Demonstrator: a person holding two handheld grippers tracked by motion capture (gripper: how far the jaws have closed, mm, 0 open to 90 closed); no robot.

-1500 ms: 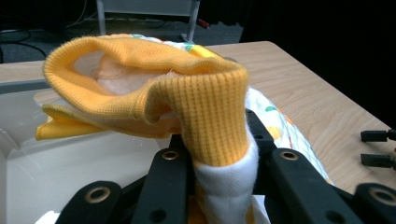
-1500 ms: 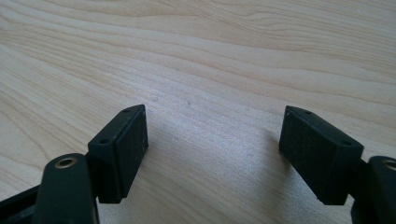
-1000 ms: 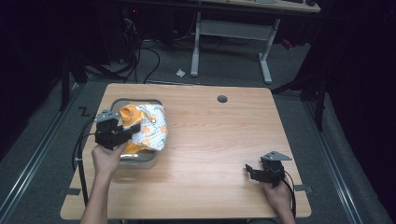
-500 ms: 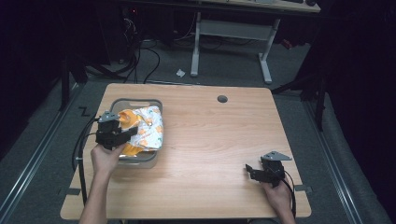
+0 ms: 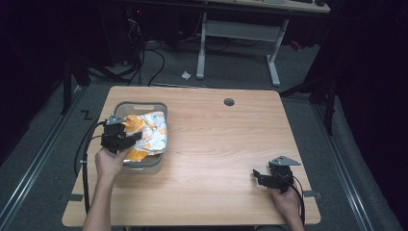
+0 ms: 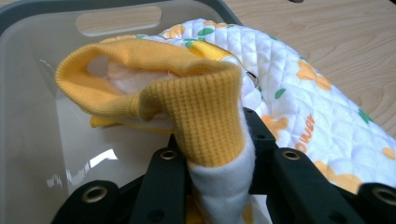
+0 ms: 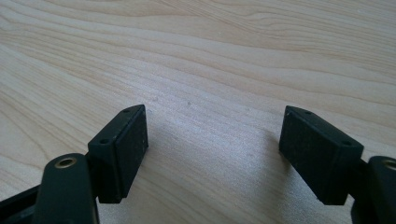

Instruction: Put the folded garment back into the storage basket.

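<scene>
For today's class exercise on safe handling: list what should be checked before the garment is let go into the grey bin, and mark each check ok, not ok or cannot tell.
1. Left hand-held gripper shut on the yellow cuff: ok.
2. Garment fully inside the bin: not ok, part drapes over the right rim.
3. Bin floor under the cuff bare: ok.
4. Right hand-held gripper open, holding nothing, over bare table: ok.
5. Bin steady on the table: cannot tell.
</scene>
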